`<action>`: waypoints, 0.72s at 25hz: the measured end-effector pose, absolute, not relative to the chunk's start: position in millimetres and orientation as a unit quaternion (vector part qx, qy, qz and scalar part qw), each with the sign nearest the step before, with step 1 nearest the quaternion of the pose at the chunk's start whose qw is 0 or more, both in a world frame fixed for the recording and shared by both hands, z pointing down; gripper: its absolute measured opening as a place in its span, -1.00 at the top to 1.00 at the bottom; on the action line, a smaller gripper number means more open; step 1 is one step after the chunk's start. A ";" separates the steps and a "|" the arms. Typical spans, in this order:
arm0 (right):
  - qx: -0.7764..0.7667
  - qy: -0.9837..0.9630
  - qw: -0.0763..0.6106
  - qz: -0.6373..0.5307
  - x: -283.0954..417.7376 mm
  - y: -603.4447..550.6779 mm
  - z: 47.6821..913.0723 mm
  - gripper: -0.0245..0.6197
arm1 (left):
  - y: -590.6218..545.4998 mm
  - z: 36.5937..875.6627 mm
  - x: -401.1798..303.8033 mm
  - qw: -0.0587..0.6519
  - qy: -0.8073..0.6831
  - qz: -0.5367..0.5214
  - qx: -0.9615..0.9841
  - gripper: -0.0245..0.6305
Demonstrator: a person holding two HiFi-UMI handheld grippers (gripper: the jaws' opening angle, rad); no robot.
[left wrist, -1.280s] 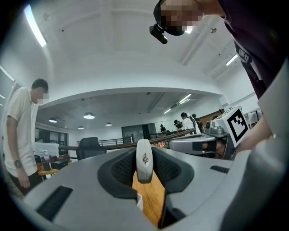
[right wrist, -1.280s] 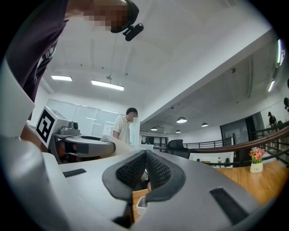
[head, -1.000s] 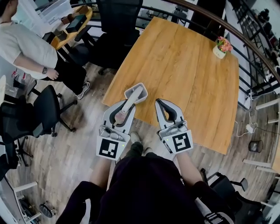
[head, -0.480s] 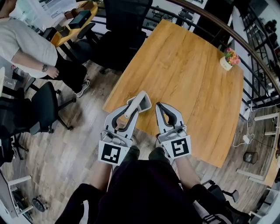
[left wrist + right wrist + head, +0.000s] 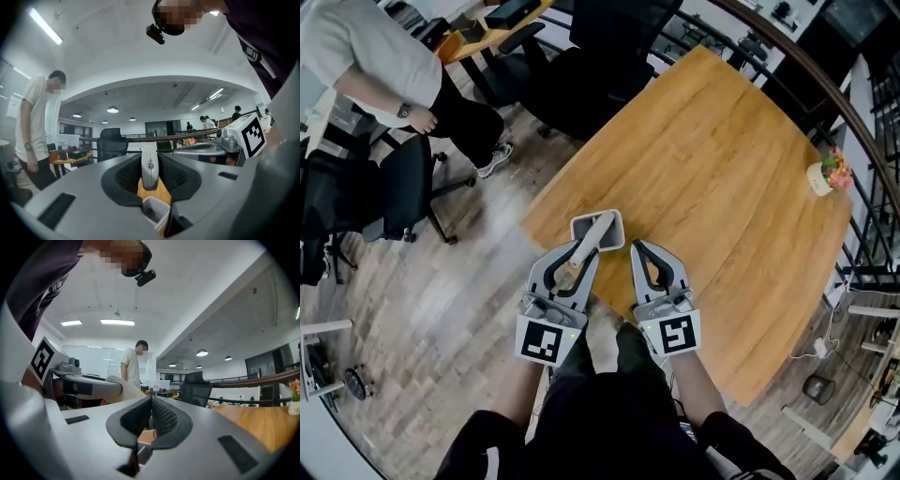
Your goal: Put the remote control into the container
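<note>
One remote control (image 5: 592, 239) is clamped by the left gripper (image 5: 574, 259) at lower centre, its far end over the container (image 5: 578, 225) (right gripper (image 5: 639, 251) closed, empty).

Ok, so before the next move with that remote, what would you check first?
1. Grip on the remote control: ok, the left gripper has its jaws shut on it.
2. Aim: ok, in the head view the remote's far end overlies the container.
3. Remote's end down inside the container: cannot tell.
4. Container ready to receive: ok, its top is open and it looks empty.
5. Container's footing: ok, it stands on the table, though close to the near corner.
6. Right gripper out of the way: ok, it is shut, empty and beside the container.
</note>
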State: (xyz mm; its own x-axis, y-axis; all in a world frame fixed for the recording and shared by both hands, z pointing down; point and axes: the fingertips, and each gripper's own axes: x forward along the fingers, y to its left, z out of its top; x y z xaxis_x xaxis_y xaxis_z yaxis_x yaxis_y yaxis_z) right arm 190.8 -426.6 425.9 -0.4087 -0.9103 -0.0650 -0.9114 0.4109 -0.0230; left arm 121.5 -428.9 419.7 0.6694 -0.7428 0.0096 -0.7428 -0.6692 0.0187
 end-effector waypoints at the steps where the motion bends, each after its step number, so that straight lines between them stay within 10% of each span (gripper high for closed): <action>1: -0.538 0.842 0.034 0.003 192.7 -427.2 433.9 0.87 | -428.8 428.0 122.6 0.014 -0.415 0.006 0.910 0.60; 18: -0.524 0.850 0.047 -0.036 205.9 -411.3 470.7 0.87 | -447.5 546.5 141.4 0.101 -0.450 0.118 0.879 0.60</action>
